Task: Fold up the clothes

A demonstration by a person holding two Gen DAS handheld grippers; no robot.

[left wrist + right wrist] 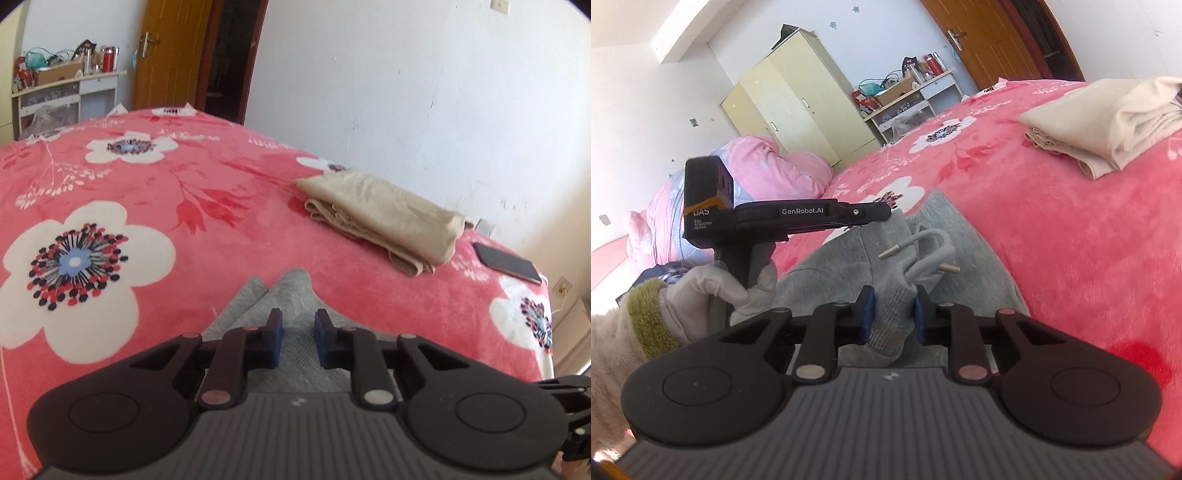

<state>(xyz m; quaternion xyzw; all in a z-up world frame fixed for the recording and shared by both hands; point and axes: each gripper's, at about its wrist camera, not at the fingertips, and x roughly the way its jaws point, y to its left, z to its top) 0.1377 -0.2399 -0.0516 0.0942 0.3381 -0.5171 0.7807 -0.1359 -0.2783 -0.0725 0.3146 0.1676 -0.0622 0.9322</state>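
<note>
Right gripper (891, 314) has its jaws pinched on a bunched bit of the grey drawstring sweatpants (897, 254), so that fold's only half done. Left gripper (297, 339) hovers parted over them. Further back, the beige garment (384, 218) sits folded already.

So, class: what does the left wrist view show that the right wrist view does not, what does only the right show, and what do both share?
Only the left wrist view: a dark flat phone on the bed.

Only the right: the grey garment's drawstring with metal tips, a pale yellow wardrobe, a pink pillow, the white-gloved hand.

Both: pink floral blanket, folded beige garment, grey garment, brown door.
</note>
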